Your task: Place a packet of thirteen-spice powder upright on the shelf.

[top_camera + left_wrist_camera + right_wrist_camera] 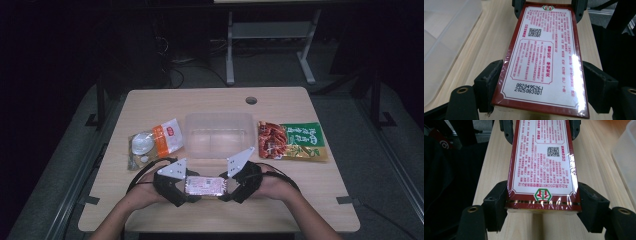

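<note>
A long flat box [205, 186] with a dark red border and a white printed label, wrapped in clear film, lies lengthwise between my two grippers near the table's front edge. My left gripper [189, 186] has the box's left end between its jaws. In the left gripper view both pads [492, 80] lie against the long sides of the box [541, 57]. My right gripper [224, 187] grips the opposite end. In the right gripper view its pads [499, 200] press on both sides of the box [542, 160]. Each view shows the other gripper's jaws at the box's far end.
Just behind the grippers on the wooden table [300, 200] stands a clear plastic container [218, 135]. An orange and white food packet [155, 142] lies to its left, a green and red packet [292, 141] to its right. A cable hole [251, 100] sits near the far edge.
</note>
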`<move>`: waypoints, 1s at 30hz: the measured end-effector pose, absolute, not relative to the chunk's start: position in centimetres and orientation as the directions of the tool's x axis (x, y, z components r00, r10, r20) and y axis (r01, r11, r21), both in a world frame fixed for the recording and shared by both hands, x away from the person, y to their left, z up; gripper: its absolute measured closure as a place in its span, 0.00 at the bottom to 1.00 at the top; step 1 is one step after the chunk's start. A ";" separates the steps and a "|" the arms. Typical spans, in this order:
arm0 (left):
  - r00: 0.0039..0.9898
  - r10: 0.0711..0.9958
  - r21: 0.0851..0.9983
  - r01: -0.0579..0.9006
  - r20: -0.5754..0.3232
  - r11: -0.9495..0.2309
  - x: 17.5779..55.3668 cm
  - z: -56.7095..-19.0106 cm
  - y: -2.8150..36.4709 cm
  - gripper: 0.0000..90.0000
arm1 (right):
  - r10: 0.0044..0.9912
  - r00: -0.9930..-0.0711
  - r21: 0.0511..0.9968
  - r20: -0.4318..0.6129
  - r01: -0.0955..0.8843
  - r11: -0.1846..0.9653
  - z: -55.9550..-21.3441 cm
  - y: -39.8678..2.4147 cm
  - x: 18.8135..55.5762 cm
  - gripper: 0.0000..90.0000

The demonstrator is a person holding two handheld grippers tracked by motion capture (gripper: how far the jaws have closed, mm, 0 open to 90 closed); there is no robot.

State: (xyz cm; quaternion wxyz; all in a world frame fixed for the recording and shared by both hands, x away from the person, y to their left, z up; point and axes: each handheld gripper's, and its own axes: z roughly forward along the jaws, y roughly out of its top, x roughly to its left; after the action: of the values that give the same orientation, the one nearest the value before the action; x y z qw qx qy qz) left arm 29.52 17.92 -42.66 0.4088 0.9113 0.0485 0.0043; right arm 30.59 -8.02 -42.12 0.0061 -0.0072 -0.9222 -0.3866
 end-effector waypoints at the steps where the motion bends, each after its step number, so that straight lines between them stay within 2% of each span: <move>1: 0.995 0.096 0.749 0.090 -0.035 -0.656 29.5 -42.7 17.9 0.27 | 0.009 -1.000 0.713 0.017 0.018 0.701 -42.1 -8.0 30.6 0.36; 9: 0.996 0.068 0.739 0.089 -0.059 -0.668 29.4 -42.9 18.0 0.33 | -0.007 -1.000 0.708 0.015 0.006 0.706 -42.2 -8.0 30.5 0.35; 15: 0.995 0.075 0.723 0.097 -0.062 -0.685 29.4 -43.2 17.8 0.35 | 0.035 -0.999 0.704 0.034 0.049 0.709 -42.5 -8.1 30.6 0.25; 17: 0.994 0.085 0.719 0.105 -0.064 -0.687 29.4 -43.3 17.8 0.35 | 0.080 -0.997 0.709 0.024 0.073 0.701 -42.3 -8.6 30.7 0.20; 20: 0.992 0.104 0.723 0.124 -0.072 -0.680 29.5 -43.2 18.0 0.35 | 0.130 -0.991 0.704 0.011 0.100 0.704 -42.2 -9.5 30.5 0.17; 22: 0.991 0.109 0.720 0.127 -0.071 -0.682 29.7 -43.2 18.3 0.35 | 0.156 -0.988 0.700 0.005 0.115 0.704 -42.2 -9.8 30.4 0.17; 24: 0.991 0.119 0.719 0.132 -0.069 -0.683 29.7 -43.2 18.4 0.35 | 0.234 -0.971 0.712 0.050 0.199 0.674 -42.3 -11.1 30.0 0.17; 30: 0.985 0.155 0.719 0.164 -0.078 -0.675 29.9 -43.1 18.9 0.35 | 0.329 -0.943 0.700 0.044 0.264 0.663 -42.7 -12.9 29.1 0.17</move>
State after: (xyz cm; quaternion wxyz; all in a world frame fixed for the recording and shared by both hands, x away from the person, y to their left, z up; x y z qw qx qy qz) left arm 29.89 18.86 -43.12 0.3934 0.9152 0.0871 -0.0054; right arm 29.14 -12.92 -42.66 -0.0433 -0.1627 -0.9110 -0.3766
